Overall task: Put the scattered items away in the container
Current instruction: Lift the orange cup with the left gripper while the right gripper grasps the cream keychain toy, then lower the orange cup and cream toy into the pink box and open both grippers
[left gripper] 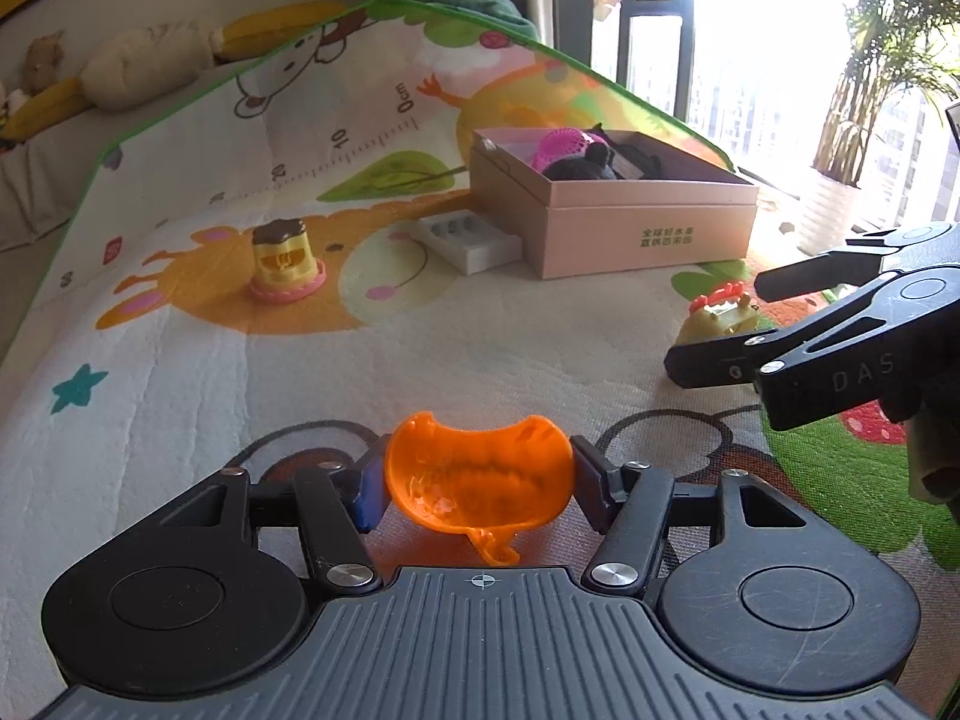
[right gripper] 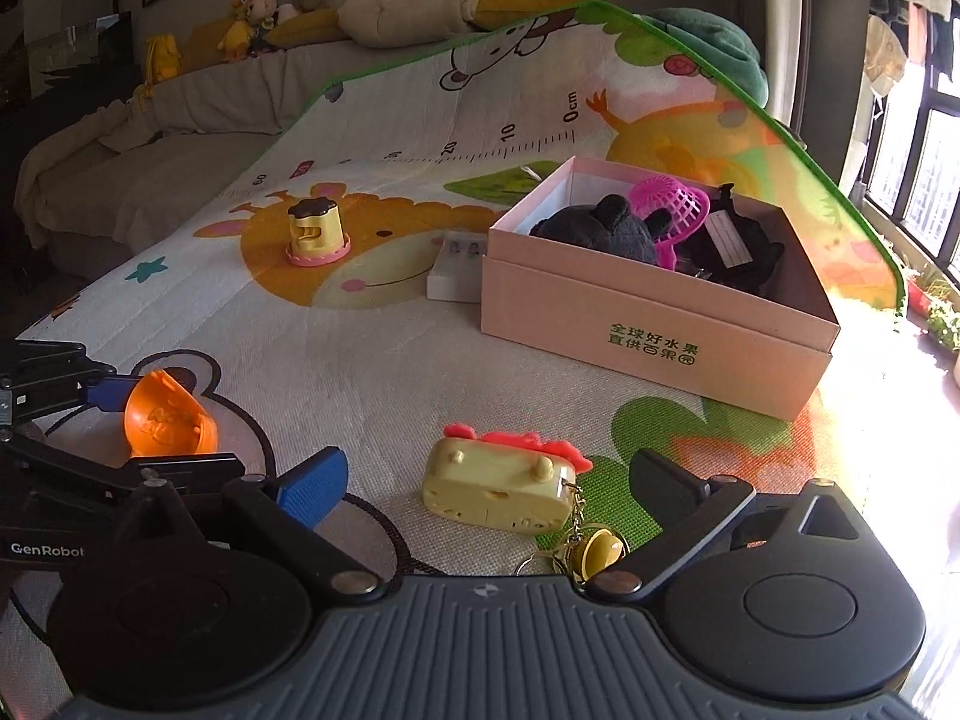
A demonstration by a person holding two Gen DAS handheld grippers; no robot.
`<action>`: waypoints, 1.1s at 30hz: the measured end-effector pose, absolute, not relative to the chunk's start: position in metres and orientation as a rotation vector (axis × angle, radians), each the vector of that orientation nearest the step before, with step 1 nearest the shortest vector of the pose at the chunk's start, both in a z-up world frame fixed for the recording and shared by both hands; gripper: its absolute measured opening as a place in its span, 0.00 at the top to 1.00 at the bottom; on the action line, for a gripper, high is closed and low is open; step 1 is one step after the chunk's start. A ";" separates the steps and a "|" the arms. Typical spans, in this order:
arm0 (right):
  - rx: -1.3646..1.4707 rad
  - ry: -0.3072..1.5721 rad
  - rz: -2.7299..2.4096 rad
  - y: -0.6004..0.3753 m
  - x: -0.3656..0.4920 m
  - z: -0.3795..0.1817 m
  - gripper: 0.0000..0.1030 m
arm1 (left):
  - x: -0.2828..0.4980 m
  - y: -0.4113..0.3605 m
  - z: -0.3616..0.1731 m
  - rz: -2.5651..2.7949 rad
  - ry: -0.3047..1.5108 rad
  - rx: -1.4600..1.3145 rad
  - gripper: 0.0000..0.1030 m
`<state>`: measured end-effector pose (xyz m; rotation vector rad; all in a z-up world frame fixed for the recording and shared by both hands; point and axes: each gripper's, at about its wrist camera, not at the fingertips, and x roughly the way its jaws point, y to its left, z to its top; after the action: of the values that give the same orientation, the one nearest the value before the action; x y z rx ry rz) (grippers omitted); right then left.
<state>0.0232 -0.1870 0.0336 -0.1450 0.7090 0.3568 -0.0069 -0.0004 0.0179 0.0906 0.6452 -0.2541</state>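
My left gripper point(left gripper: 478, 483) is shut on an orange plastic scoop point(left gripper: 477, 480), held just above the play mat; it also shows in the right wrist view point(right gripper: 165, 417). My right gripper point(right gripper: 486, 483) is open around a pale yellow toy with a red crest and keychain point(right gripper: 498, 489), which lies on the mat; the toy also shows in the left wrist view point(left gripper: 717, 318). The pink box point(left gripper: 630, 222) point(right gripper: 654, 324) holds a pink scoop point(right gripper: 672, 204) and dark plush items. A yellow cup-shaped toy on a pink base point(left gripper: 287, 264) point(right gripper: 315, 231) stands to the left.
A white tray point(left gripper: 471, 240) lies against the box's left side on the cartoon play mat point(left gripper: 420, 330). A sofa with plush toys point(right gripper: 270, 18) is behind the mat. A window and potted plants point(left gripper: 870, 90) are at the right.
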 end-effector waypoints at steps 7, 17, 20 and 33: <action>-0.119 0.768 0.334 -0.204 0.020 0.035 0.44 | -0.011 -0.016 0.027 -0.314 0.628 0.120 0.37; 0.000 0.641 0.342 -0.269 0.005 0.118 0.44 | 0.034 -0.076 0.098 -0.469 0.480 0.254 0.37; 0.040 0.573 0.309 -0.283 0.030 0.152 0.44 | 0.067 -0.089 0.126 -0.485 0.404 0.273 0.37; 0.267 0.577 0.202 -0.319 0.167 0.171 0.18 | 0.214 -0.077 0.118 -0.456 0.490 0.106 0.06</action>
<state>0.1675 -0.3190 0.1707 0.2667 0.5769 0.2024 0.2137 -0.0769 0.1182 0.1065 0.4903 -0.4558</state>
